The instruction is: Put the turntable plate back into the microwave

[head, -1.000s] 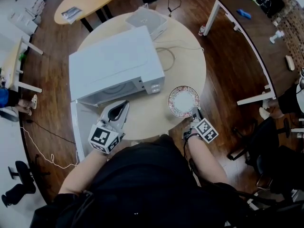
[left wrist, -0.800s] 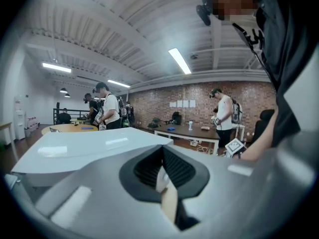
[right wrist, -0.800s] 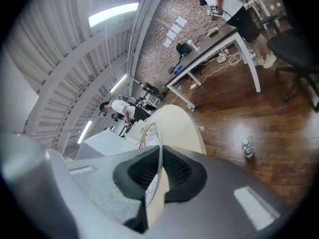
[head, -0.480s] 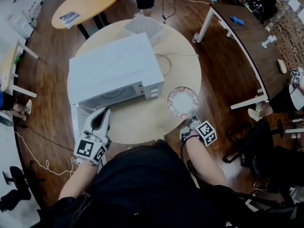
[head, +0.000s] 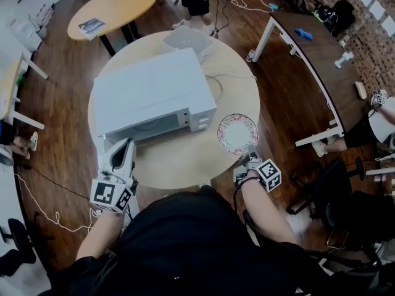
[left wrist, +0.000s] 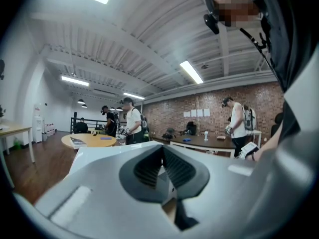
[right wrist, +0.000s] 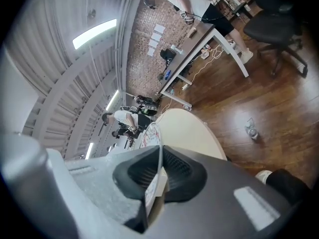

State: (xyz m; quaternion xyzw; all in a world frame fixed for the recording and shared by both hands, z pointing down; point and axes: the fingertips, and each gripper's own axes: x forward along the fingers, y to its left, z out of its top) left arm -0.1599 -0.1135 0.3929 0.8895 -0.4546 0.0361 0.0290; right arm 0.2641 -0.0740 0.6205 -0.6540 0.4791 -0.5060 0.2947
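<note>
The white microwave point(head: 154, 91) stands on the round table point(head: 234, 73), its front cavity point(head: 148, 128) facing me. Its door point(head: 102, 156) hangs open at the left. My left gripper point(head: 128, 142) is in front of the cavity's left end, beside the door, pointing level. Its jaws point(left wrist: 162, 148) meet with nothing between them. The turntable plate point(head: 237, 132), white with a red floral rim, hangs over the table's near right part. My right gripper point(head: 250, 155) is shut on the plate's near rim. The right gripper view shows the plate point(right wrist: 160, 156) edge-on between the pads.
A grey flat box point(head: 185, 39) and a looped cable point(head: 216, 85) lie behind and right of the microwave. An oval wooden table point(head: 111, 8) stands far left, a long dark desk point(head: 315, 48) and black chairs point(head: 345, 184) at the right. People stand at the far side.
My left gripper has moved left and toward me along the microwave's front, still shut. The right gripper has rolled and risen slightly with the plate.
</note>
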